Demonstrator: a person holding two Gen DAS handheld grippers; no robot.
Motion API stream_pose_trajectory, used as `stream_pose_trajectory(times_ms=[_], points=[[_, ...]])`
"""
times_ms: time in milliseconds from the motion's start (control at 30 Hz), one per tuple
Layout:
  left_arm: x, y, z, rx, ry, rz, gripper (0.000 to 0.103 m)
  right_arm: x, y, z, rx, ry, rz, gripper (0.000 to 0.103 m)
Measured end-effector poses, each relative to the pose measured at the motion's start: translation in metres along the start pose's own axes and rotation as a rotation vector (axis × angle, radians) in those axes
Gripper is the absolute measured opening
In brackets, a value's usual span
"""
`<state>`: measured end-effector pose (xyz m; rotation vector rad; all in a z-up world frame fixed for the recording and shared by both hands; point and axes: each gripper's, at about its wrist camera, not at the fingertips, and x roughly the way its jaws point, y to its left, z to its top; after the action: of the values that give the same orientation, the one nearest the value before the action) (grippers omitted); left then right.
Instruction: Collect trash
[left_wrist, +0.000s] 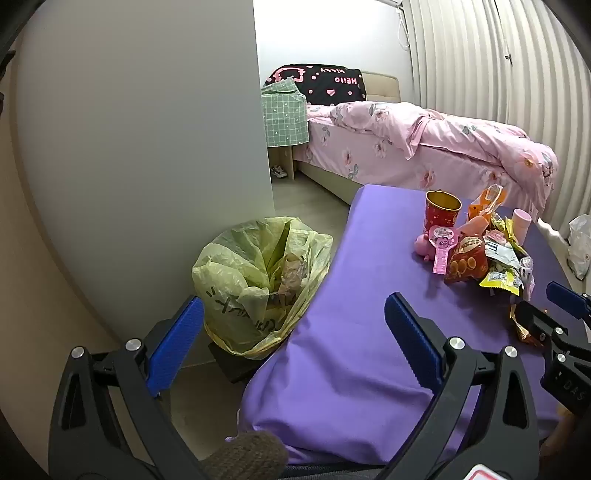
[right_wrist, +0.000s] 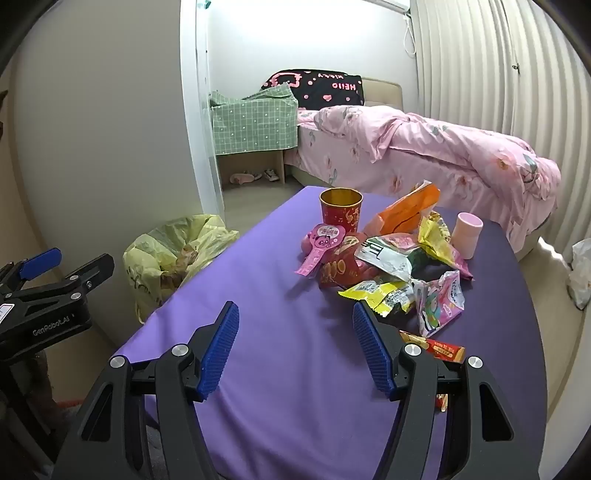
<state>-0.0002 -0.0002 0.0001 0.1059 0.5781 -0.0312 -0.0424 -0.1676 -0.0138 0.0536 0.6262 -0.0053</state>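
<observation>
At the left of the right wrist view the left gripper hangs beside the table edge, and in its own view its blue pads stand spread wide with nothing between them. Just right of it, low on the floor against the white wall, sits the bin lined with a yellow-green bag, its mouth open and some crumpled paper already inside; it stands just beside the purple tablecloth but below the table's level.

In the lower centre of that view the right gripper hovers over bare cloth, jaws spread and empty. The trash lies right of centre: a red paper cup standing upright, a pink tag, an orange packet, a heap of snack wrappers, a pink pot and a small red wrapper close to the right pad.

The wrappers overlap, so a pinch into the heap could drag neighbours along and spill them off the table's edge. A thin, flat wrapper may slip from the pads, or the pads may catch the cloth and tug it. A sideways brush could tip the upright cup. A drop released short of the bag's mouth would land on the floor
</observation>
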Motion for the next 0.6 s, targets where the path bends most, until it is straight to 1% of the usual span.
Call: stream_pose_trajectory(times_ms=[33, 233, 600], points=[[0.0006, 0.0012, 0.0002, -0.019, 0.013, -0.015, 0.094, -0.0001, -0.0001, -0.0002, 0.002, -0.004, 0.001, 0.061], [0.0009, 0.0021, 0.0005, -0.017, 0.013, -0.011, 0.094, 0.0036, -0.0020, 0.0019, 0.007, 0.006, 0.004, 0.061], [0.0045, 0.0058, 0.0012, -0.014, 0.011, -0.008, 0.094, 0.0006, 0.0027, 0.0010, -0.004, -0.001, 0.004, 0.061]])
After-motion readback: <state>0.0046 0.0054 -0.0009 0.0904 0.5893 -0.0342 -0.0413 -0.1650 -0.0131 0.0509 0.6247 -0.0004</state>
